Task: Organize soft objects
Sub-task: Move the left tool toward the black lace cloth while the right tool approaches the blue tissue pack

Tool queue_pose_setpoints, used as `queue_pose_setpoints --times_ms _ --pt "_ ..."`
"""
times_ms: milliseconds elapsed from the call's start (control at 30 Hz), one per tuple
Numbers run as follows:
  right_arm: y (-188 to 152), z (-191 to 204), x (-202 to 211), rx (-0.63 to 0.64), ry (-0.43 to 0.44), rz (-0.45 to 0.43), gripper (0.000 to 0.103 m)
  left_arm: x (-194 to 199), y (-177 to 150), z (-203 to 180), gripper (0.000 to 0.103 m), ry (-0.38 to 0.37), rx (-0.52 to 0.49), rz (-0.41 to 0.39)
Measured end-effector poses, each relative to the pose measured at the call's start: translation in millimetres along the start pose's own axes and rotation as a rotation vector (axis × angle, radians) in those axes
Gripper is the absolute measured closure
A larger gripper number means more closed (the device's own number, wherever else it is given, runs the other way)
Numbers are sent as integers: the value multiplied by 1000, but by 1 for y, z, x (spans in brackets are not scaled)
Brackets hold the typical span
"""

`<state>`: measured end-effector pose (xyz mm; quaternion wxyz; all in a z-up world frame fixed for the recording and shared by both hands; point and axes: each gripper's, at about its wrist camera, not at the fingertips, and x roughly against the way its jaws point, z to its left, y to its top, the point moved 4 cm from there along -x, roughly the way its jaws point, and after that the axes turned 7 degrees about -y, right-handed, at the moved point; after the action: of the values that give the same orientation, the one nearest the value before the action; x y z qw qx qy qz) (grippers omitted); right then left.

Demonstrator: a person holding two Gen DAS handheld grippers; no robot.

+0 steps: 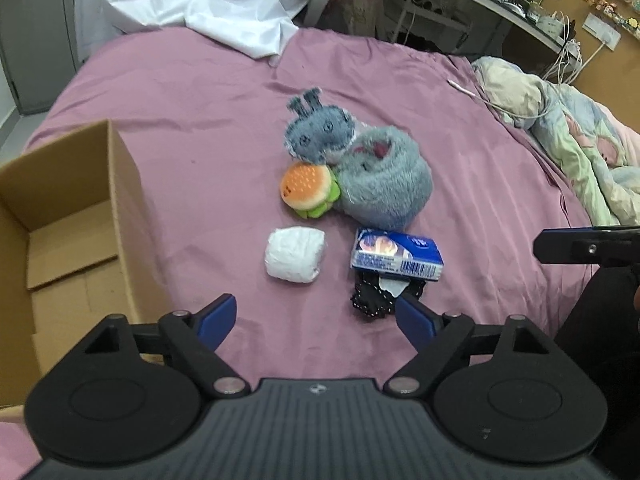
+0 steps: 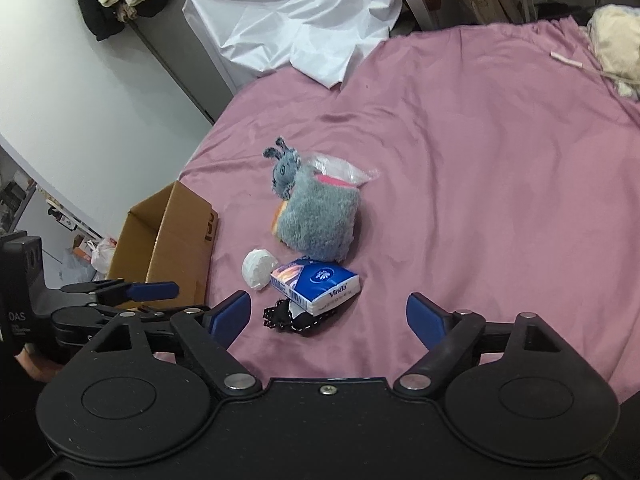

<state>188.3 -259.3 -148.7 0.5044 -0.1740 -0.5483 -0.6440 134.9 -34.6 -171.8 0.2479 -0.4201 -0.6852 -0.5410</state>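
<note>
A pink bed sheet [image 1: 200,120] carries a small heap of soft things. In the left wrist view a grey plush [image 1: 318,130] with two ears lies farthest off, touching a fuzzy grey slipper [image 1: 384,184] just in front of it; a burger plush [image 1: 306,190] presses against the slipper's left side. Nearer the camera sit a white wad [image 1: 295,255] and, to its right and apart from it, a blue tissue pack [image 1: 396,256] that rests partly on a black fabric piece [image 1: 370,300]. An open cardboard box [image 1: 68,208] stands on the bed at the left, well apart from the heap; what shows of its inside holds nothing. A white plastic sheet [image 1: 224,4] is crumpled at the far edge of the bed, and a rumpled quilt [image 1: 560,128] lies at the right. The left claw [image 1: 316,320] is released, its blue fingers spread with only bed sheet between them, the wad and the black fabric just beyond its tips. The right claw [image 2: 328,316] is likewise released and grasps nothing; in its own view the black fabric and a corner of the tissue pack lie in the gap ahead of its fingers, touched by neither. The left claw also shows at the left edge of that view, beside the box
</note>
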Motion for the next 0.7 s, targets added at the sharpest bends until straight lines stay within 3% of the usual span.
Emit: queue_pose_setpoints --times_ms 233,433,567,700 --pt "1 1 -20 -42 22 32 24 -19 -1 1 29 -62 9 32" --pt "0 -2 -40 -81 33 71 32 -38 1 2 42 -110 19 60" --pt "-2 -3 -50 -102 48 91 43 -52 1 2 49 -162 51 81" --pt "-3 0 -57 -92 49 96 43 -65 1 0 52 -199 64 108"
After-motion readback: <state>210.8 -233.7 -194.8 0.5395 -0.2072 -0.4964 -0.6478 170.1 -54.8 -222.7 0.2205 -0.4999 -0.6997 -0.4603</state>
